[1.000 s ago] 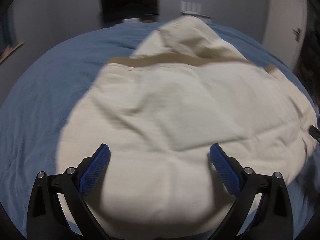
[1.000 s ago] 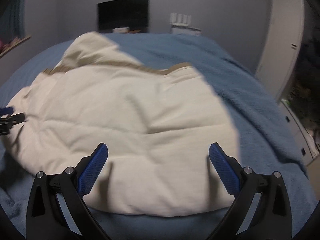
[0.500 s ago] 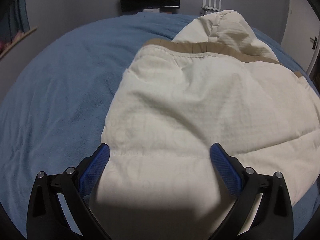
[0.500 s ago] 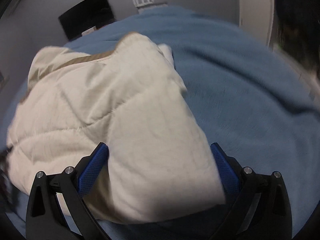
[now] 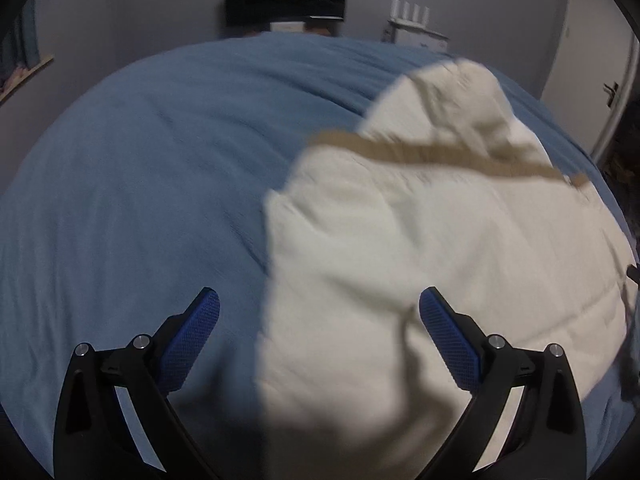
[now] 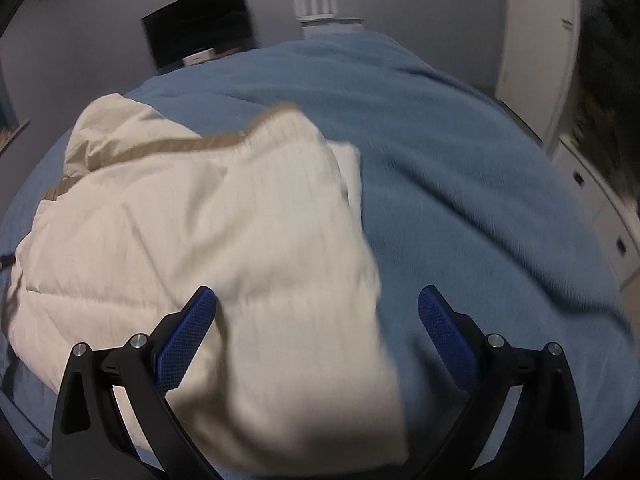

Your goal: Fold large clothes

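Both grippers, left (image 5: pixel 320 312) and right (image 6: pixel 318 310), are hovering wide open, holding nothing, over the jacket (image 5: pixel 440 248) lying on the bed (image 5: pixel 140 180). Puffy and soft, it is probably best pinched at its edges.

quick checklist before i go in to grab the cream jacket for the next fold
1. Left gripper open and holding nothing: ok, jaws spread wide.
2. Right gripper open and holding nothing: ok, jaws spread wide.
3. Cream quilted jacket lying on the blue bedspread: ok, it rests there with its hood at the far end.
4. An edge lined up between the jaws: ok, the jacket's left side edge runs between the left fingers, its right edge between the right ones.
5. Jacket lying flat and smooth: not ok, puffy, with creases and a tan band folded across.
6. Fingers touching the fabric: cannot tell, the frames are blurred.
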`<action>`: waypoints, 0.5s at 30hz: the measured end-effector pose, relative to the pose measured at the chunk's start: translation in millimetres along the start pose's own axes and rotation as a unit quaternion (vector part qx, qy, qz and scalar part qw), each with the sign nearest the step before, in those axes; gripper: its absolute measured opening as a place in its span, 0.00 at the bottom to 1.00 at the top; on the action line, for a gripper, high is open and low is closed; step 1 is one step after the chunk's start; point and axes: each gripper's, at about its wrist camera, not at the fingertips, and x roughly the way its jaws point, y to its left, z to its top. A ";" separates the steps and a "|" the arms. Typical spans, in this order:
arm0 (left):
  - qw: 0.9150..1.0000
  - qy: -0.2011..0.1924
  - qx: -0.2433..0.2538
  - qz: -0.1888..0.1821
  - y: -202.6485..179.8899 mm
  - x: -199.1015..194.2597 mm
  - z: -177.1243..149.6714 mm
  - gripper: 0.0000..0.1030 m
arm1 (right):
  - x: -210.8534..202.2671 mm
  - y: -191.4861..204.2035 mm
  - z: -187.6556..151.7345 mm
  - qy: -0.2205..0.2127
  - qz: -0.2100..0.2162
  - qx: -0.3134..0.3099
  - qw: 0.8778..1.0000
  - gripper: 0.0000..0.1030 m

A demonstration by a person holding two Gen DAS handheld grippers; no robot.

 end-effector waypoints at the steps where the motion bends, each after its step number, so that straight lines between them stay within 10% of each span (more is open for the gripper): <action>1: 1.000 -0.001 -0.019 -0.010 12.3 2.4 6.3 0.94 | 1.4 -1.1 6.7 0.000 -0.003 -0.015 1.000 0.94; 6: 0.996 -0.006 -0.061 -0.059 30.3 15.0 10.6 0.91 | 15.4 -9.9 33.3 0.000 0.019 -0.036 0.999 0.94; 15: 0.999 0.028 0.011 -0.038 6.1 61.3 27.4 0.81 | 54.9 -3.5 52.8 0.019 0.043 -0.077 0.996 0.92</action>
